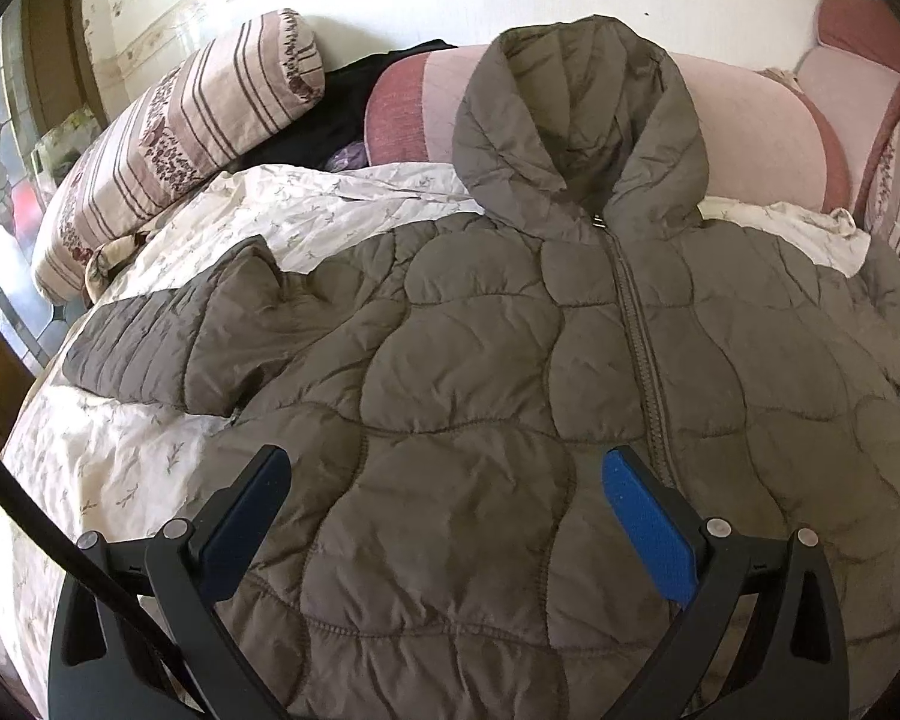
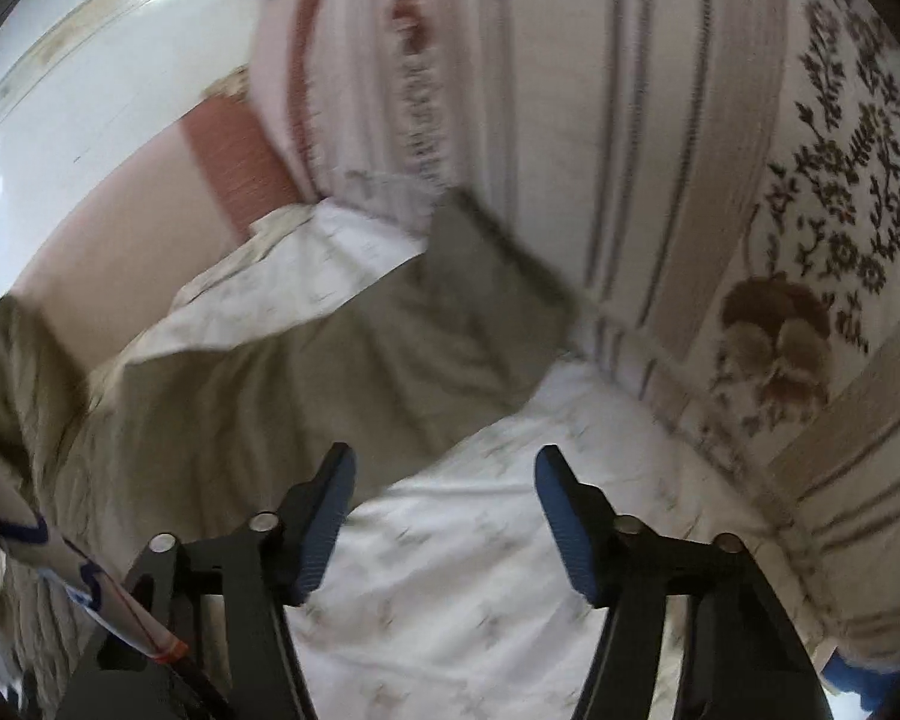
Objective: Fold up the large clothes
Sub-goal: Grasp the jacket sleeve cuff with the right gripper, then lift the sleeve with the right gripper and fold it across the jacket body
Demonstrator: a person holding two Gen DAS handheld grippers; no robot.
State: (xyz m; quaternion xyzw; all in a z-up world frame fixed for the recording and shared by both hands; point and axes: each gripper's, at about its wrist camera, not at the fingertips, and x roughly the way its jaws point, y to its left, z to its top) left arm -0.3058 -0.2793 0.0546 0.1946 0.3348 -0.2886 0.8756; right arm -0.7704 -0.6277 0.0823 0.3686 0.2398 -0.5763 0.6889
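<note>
An olive-grey quilted hooded jacket (image 1: 510, 372) lies front up on the white floral sheet (image 1: 120, 456), zipped, its hood resting against a pink cushion (image 1: 750, 138). One sleeve (image 1: 168, 342) stretches out to the left. My left gripper (image 1: 444, 468) hovers open over the jacket's lower front, nothing between its blue pads. In the blurred right wrist view the other sleeve (image 2: 354, 336) lies on the sheet (image 2: 480, 570), its cuff near a striped pillow (image 2: 660, 150). My right gripper (image 2: 441, 468) stands open above bare sheet just right of that sleeve, holding nothing.
A striped floral pillow (image 1: 180, 138) leans at the back left, with dark clothing (image 1: 342, 102) behind it. Pink cushions (image 1: 870, 60) line the white wall at the back. A white cable with blue marks (image 2: 60, 570) crosses the right wrist view's lower left.
</note>
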